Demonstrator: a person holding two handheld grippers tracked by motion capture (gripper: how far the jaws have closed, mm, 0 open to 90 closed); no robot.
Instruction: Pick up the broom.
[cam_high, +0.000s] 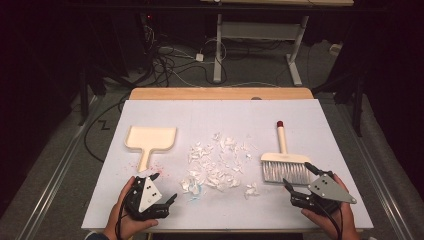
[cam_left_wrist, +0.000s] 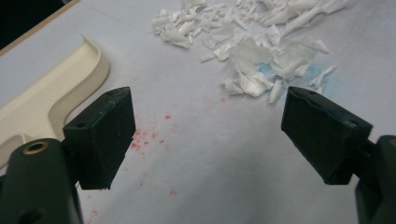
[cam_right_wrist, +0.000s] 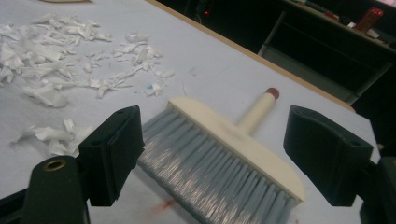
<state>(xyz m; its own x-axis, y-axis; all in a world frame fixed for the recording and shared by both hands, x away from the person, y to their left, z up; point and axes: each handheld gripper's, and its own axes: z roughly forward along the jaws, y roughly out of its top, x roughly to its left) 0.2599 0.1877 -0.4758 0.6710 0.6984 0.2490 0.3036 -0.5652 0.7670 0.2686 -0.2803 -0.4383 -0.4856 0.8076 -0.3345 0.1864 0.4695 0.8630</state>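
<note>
Brush (cam_high: 284, 165) flat on the table, just beyond the right tongs (cam_high: 296, 176), jaws apart and empty.

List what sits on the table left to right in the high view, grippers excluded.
Dustpan → pile of torn white paper scraps → hand brush, lying with its bristles toward the person and its red-tipped handle pointing away.

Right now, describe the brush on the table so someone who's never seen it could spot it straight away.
On the white table, look right of the paper scraps, just ahead of the right gripper. The brush lies flat, grey bristles toward the person. Its red-tipped handle sets it apart from the bristle-free cream dustpan on the left.
</note>
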